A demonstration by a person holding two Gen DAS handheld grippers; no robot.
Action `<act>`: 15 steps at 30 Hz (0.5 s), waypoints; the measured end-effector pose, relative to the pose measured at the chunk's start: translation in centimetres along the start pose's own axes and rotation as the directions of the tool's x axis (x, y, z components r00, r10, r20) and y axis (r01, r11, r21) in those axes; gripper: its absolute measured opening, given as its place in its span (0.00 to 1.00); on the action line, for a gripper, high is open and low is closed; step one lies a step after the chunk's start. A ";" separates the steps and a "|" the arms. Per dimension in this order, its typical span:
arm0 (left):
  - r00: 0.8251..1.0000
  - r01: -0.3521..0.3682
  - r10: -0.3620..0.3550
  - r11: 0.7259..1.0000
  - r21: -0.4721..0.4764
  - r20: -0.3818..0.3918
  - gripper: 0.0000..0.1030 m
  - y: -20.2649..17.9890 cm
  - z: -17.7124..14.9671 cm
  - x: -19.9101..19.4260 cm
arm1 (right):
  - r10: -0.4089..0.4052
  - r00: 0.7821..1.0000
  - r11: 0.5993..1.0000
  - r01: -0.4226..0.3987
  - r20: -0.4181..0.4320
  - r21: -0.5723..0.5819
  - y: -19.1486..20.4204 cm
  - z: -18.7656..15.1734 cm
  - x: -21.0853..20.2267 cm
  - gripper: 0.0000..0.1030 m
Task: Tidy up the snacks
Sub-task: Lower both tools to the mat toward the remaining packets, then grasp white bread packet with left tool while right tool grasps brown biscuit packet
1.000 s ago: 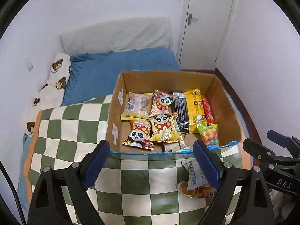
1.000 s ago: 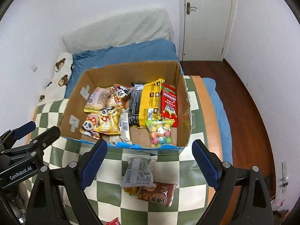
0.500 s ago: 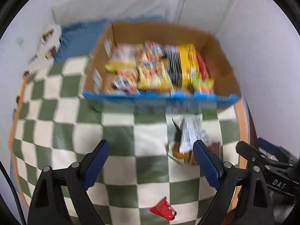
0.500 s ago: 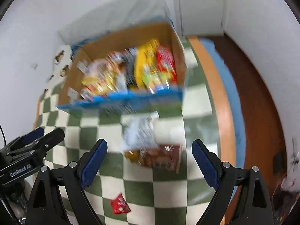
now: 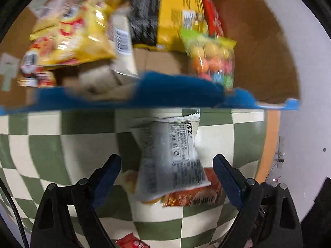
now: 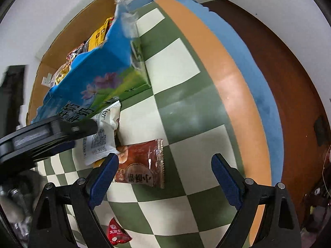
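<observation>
Left wrist view: your left gripper (image 5: 167, 171) is hanging jaws wide apart, gripping nothing, over the white snack packet (image 5: 171, 161) lying at 12 o'clock between the pads, atop an orange-brown packet (image 5: 192, 198). The cardboard box (image 5: 258, 47) of snacks is sitting beyond it on the checked cloth (image 5: 41, 148). Right wrist view: your right gripper (image 6: 164, 172) is also standing spread and empty; the brown packet (image 6: 140, 165) is lying at 11 o'clock by the left pad, a small red packet (image 6: 116, 232) at 7 o'clock.
</observation>
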State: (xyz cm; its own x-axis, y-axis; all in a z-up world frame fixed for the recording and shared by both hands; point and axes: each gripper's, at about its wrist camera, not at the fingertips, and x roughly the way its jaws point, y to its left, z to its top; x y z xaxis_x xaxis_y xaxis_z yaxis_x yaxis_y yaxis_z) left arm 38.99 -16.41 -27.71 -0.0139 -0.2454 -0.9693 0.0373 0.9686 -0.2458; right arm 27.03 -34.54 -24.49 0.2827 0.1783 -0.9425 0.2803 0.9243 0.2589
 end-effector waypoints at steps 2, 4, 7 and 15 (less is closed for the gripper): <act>1.000 -0.010 0.010 1.000 0.024 -0.001 0.59 -0.7 0.0 0.8 | 0.004 1.000 1.000 -0.004 0.001 -0.013 -0.2 0.0 0.0 0.90; 0.999 -0.033 0.032 0.998 0.052 0.007 0.54 -0.9 -0.5 1.0 | 0.012 1.000 0.999 -0.012 -0.005 -0.040 0.0 0.1 -0.1 0.90; 0.997 -0.064 0.061 0.996 0.066 0.051 0.53 -0.2 -1.7 -0.1 | 0.019 0.999 0.989 -0.025 -0.043 -0.143 1.3 0.2 0.0 0.90; 0.985 -0.102 0.103 0.995 -0.018 0.140 0.53 5.4 -7.4 -4.1 | -0.167 0.973 0.795 0.037 -0.160 -0.606 8.6 -0.4 2.5 0.90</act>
State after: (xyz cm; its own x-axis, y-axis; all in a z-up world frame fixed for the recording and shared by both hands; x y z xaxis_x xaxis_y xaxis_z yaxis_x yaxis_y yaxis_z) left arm 31.83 -9.89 -25.06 0.1296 -0.1474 -0.9805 0.0208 0.9891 -0.1460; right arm 29.75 -26.00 -24.67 0.0817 0.0731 -0.9940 -0.3229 0.9454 0.0430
